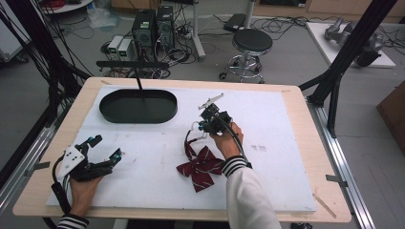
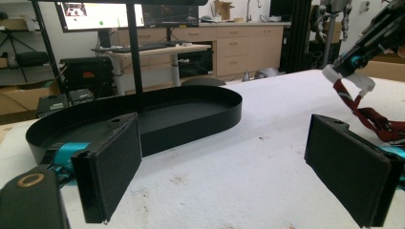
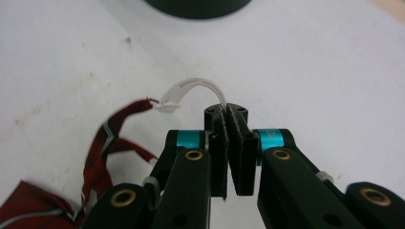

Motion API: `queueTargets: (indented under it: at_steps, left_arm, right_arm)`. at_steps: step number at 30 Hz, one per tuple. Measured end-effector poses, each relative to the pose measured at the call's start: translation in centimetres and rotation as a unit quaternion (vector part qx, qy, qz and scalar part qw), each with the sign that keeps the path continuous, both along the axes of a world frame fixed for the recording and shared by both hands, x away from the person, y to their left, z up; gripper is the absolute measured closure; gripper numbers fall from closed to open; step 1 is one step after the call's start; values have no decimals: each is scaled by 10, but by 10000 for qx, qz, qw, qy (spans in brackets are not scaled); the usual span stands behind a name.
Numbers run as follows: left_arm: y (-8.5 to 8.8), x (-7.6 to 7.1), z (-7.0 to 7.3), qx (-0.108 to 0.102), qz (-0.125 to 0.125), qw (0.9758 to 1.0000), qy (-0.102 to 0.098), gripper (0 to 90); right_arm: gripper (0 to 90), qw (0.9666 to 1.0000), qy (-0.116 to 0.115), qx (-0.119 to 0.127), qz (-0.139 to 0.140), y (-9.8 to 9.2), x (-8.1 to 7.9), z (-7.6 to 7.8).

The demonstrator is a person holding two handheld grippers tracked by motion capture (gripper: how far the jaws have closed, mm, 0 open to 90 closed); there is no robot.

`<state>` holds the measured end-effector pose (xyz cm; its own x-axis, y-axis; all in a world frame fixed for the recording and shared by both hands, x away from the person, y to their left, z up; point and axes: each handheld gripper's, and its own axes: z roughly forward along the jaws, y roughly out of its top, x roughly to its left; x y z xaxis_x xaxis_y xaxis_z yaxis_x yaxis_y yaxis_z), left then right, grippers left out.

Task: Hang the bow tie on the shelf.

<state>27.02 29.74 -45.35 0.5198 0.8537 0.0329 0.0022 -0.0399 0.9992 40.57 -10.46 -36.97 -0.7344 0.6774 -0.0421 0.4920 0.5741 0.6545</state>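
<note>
From the high view, the right gripper (image 1: 203,125) is raised above the red striped bow tie (image 1: 200,167) — its white strap (image 1: 195,126) pinched in the closed jaws. The left gripper (image 1: 106,149) rests on the table, jaws wide and empty.

In the left gripper view, the black oval tray (image 2: 143,119) lies just ahead.

In the right gripper view, the strap arcs from the shut jaws to the bow tie at lower left.

On the table right now: 1 red striped bow tie (image 1: 200,168) near the front edge, 1 black oval tray (image 1: 138,106) towards the back left corner, and 2 handheld grippers, 1 left (image 1: 106,148), 1 right (image 1: 203,127). Behind the table, 1 round stool (image 1: 251,42).
</note>
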Motion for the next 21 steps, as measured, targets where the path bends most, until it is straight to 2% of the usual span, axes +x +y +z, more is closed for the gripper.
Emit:
queueTargets:
  at_steps: [2,5,6,13,21]
  left_arm:
    - [0,0,0,-1,0,10000,3,127]
    - [0,0,0,1,0,10000,8,127]
    - [0,0,0,-1,2,10000,10,127]
    - [0,0,0,-1,2,10000,2,127]
    - [0,0,0,-19,13,10000,-31,127]
  right_arm:
    - [873,9994,-216,240,-91,-1,-2,7]
    - [873,9987,-326,364,-140,0,-2,12]
    - [874,9978,-448,458,-184,1,-3,18]
    - [873,9953,-759,589,-143,9,-4,36]
    - [873,9919,-1069,662,-181,17,-5,48]
